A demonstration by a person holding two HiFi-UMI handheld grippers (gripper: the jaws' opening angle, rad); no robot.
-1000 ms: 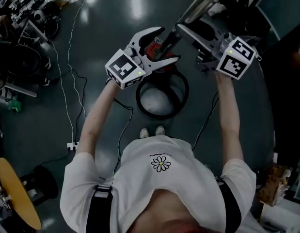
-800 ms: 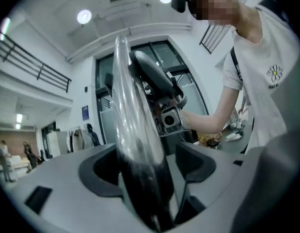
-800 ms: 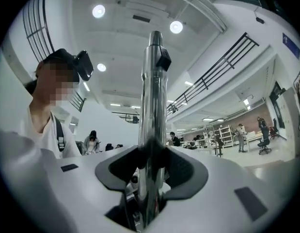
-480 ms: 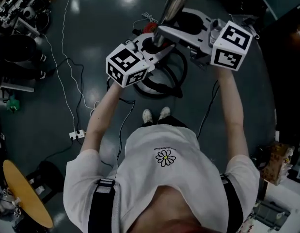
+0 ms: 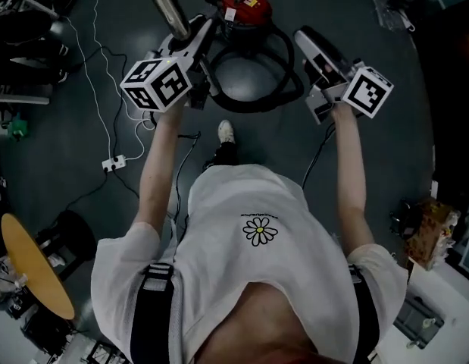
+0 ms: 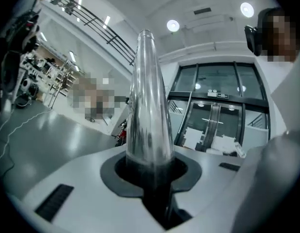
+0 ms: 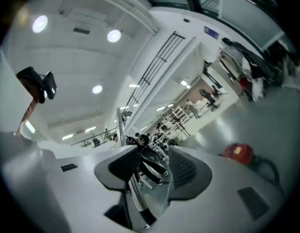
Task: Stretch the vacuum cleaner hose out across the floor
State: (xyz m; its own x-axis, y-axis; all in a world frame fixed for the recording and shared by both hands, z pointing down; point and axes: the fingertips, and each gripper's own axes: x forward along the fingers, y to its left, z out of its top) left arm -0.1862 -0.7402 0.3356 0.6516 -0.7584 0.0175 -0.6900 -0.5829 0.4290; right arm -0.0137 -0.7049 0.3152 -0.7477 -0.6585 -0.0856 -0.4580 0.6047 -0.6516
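1. A dark, glossy workshop floor is seen from above.
2. The left gripper, its jaws just closed in, is clamped on a shiny metal tube. The right gripper is held with jaws apart, on nothing discernible.
3. The black hose is seen looped on the floor, beside the red vacuum cleaner.
4. The tube's top is cut off, and its hose joint is hidden.

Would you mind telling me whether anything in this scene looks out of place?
The black hose lies coiled in a loop beside the red vacuum cleaner, not stretched out, though the left gripper has just closed on the silver tube.
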